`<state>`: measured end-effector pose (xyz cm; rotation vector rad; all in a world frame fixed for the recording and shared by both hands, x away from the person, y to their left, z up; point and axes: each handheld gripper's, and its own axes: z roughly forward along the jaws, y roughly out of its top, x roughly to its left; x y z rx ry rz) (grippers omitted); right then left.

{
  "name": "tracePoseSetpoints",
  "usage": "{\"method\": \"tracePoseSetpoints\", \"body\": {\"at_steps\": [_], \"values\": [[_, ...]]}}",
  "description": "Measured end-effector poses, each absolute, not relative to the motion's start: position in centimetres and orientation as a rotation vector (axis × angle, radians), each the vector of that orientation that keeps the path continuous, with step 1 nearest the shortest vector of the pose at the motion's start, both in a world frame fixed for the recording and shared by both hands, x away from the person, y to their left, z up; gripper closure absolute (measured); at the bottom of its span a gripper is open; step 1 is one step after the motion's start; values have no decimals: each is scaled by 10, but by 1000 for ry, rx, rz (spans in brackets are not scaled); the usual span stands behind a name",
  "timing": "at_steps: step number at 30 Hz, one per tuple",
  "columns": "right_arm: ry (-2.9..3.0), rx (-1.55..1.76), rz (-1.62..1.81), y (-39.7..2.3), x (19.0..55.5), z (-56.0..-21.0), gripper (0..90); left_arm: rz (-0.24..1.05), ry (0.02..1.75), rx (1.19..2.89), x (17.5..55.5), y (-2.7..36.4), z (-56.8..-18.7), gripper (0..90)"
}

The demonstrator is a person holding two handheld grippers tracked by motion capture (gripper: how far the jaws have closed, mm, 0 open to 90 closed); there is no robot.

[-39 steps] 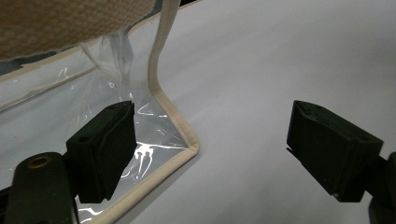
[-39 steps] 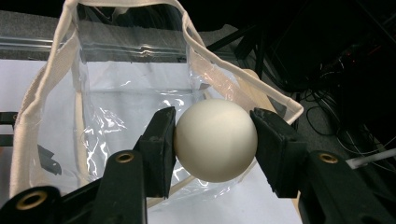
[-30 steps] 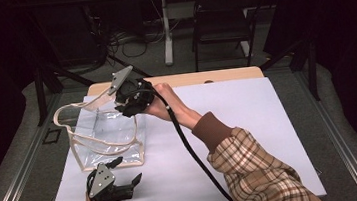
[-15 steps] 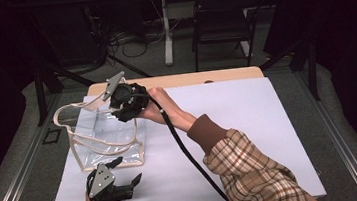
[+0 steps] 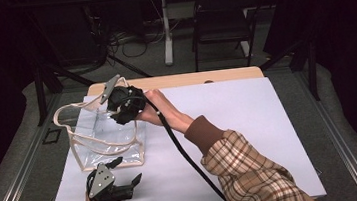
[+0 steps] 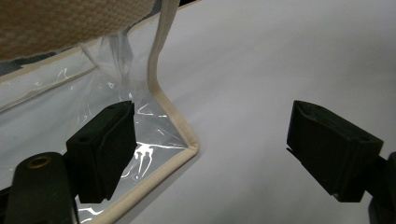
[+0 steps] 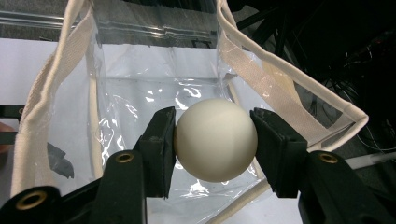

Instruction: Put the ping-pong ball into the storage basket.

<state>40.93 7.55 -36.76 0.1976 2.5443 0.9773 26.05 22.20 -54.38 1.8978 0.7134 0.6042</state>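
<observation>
Cream-white and smooth, the ball sat clamped between the jaws of the right gripper, held over the open mouth of the clear plastic bag beyond them, probably so it could be dropped inside. Nearer the person, the left gripper rested low on the white worktop, its jaws wide apart and holding nothing, with the bag's cream-trimmed bottom corner lying between them, perhaps ready to steady the bag.

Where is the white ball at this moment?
In the right gripper view, the white ball sits clamped between the right gripper fingers, above the open clear bag.
</observation>
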Motion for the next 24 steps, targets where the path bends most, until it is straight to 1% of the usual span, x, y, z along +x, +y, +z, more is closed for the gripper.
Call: {"method": "tracePoseSetpoints", "body": {"at_steps": [24], "values": [[2602, 212, 900, 88, 416, -382, 511, 604, 709, 1900, 261, 222, -544, 159]]}}
